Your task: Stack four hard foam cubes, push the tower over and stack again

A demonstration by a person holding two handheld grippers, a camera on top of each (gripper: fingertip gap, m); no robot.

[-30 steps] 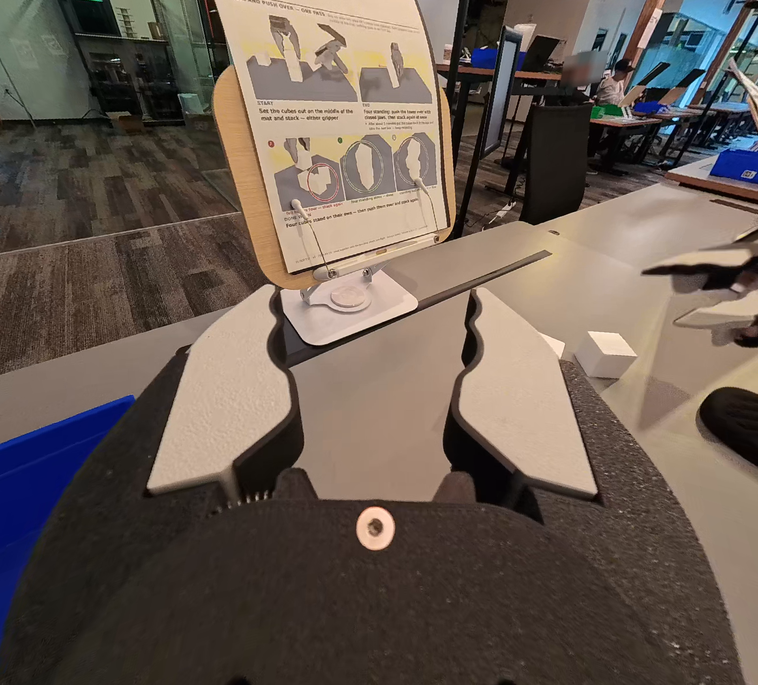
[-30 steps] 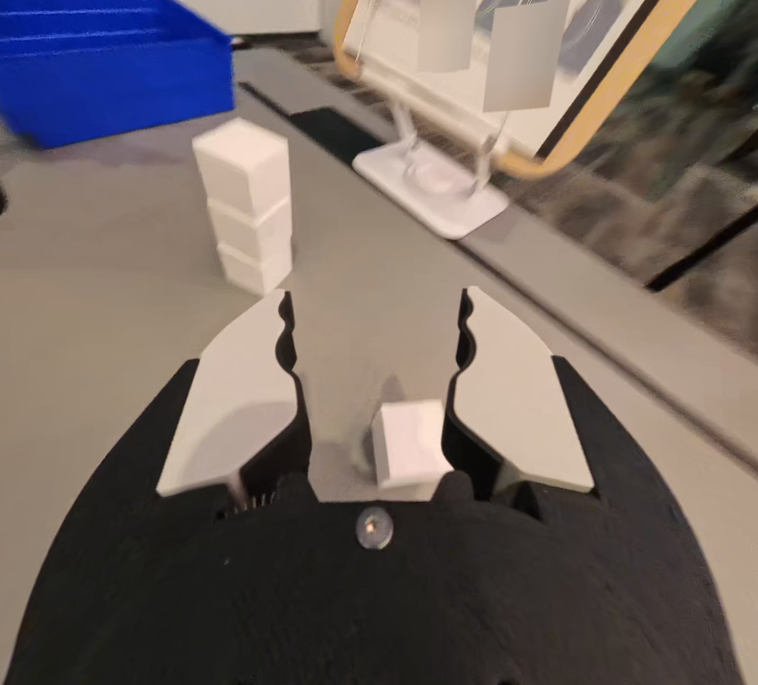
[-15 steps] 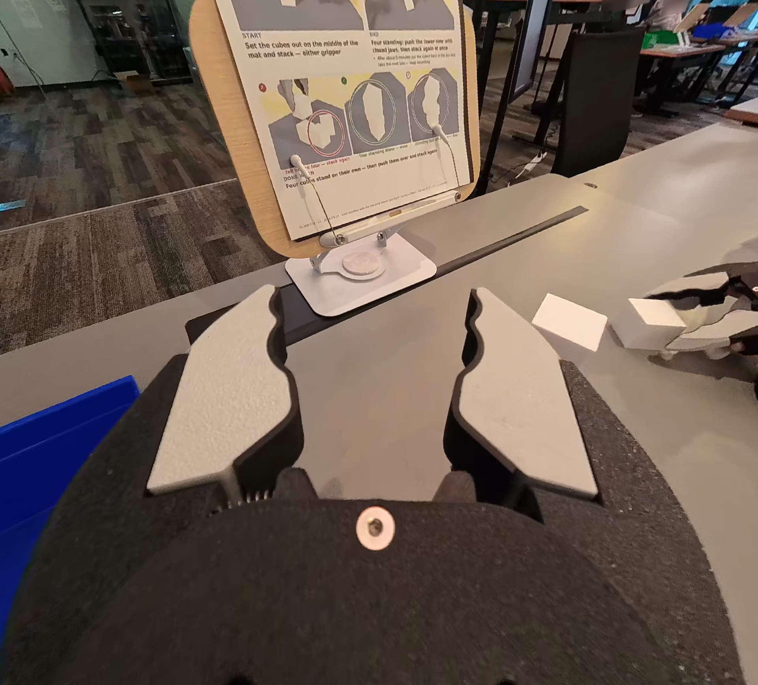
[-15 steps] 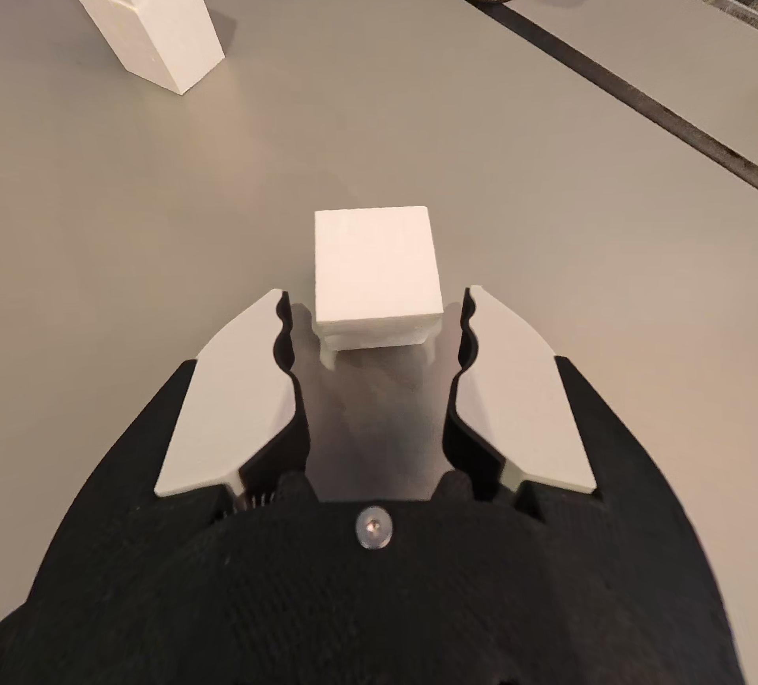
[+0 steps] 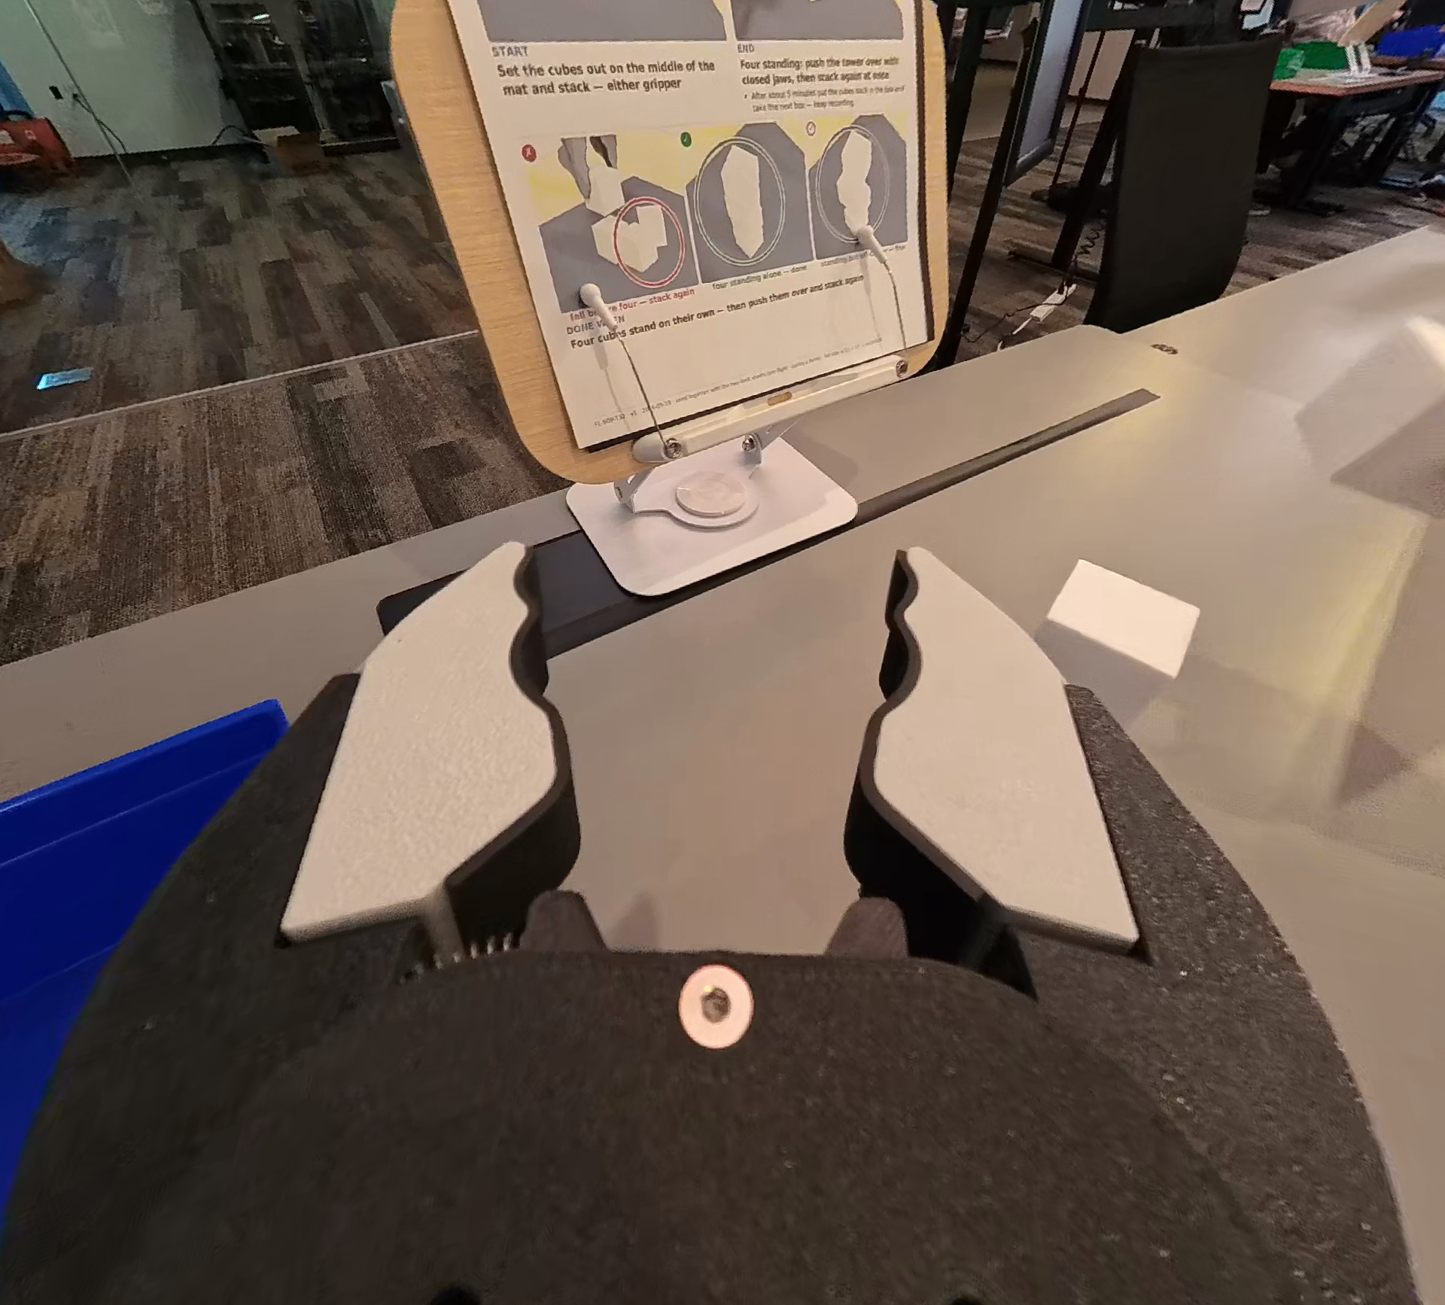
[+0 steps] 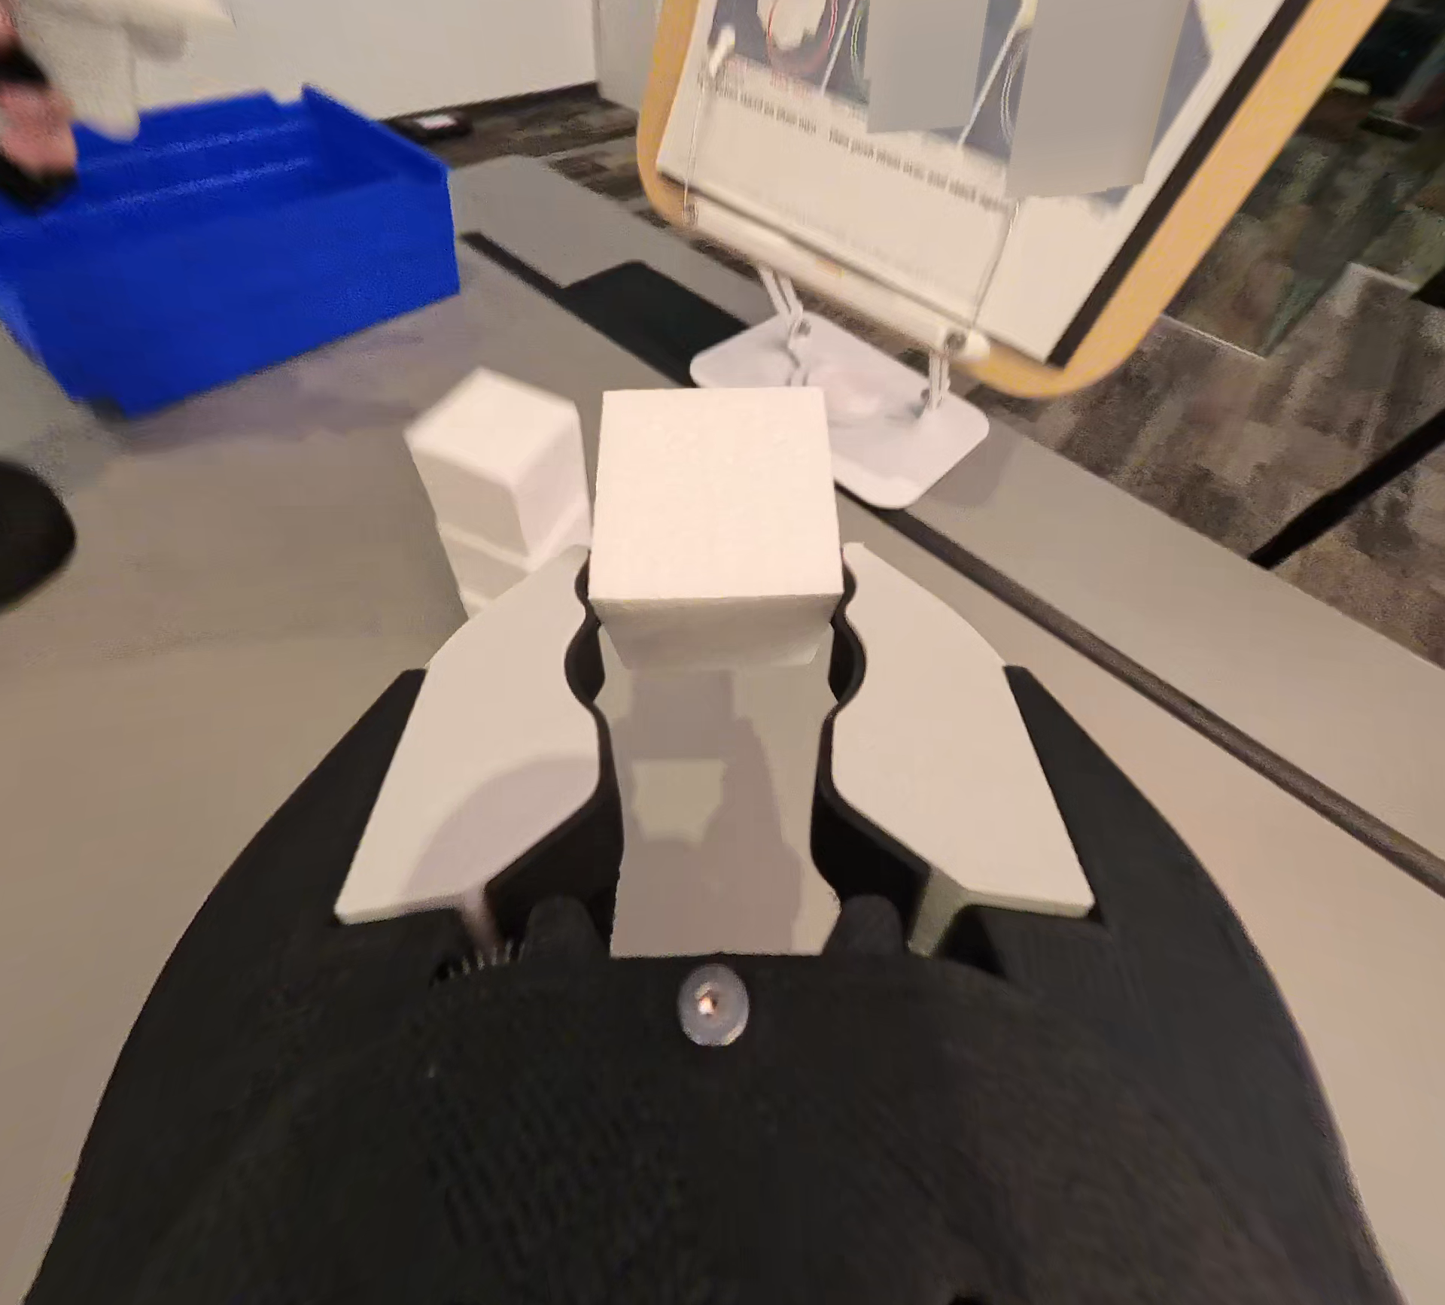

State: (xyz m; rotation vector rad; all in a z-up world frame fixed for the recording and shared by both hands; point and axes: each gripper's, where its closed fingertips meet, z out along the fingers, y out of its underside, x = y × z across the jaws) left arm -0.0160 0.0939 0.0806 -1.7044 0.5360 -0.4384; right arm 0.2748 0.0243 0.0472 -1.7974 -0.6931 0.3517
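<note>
A grey table seen from two handheld grippers, described from left to right. At far left sits a blue bin, empty as far as can be seen. Near it the left gripper hovers idle above the table, its two fingers spread wide apart with nothing between them.

Right of the bin, mid-table, stands a short stack of white hard foam cubes; two levels show clearly, and the lower part is hidden behind the right gripper, so the full count cannot be told. Just in front and to the right of that stack, the right gripper has its fingertips clamped on one held cube, lifted off the table, gripped low on its side faces so most of the cube juts out above and ahead of the tips.

Further right, at the table's back edge, an instruction sheet on a stand leans on a white base.

The step in hand appears to be carrying this cube onto the stack. To do it well: rise above the top cube, keep the held cube level, square its edges to the cube beneath, lower until the faces meet, then spread the fingers gently and withdraw upward without brushing the tower
</note>
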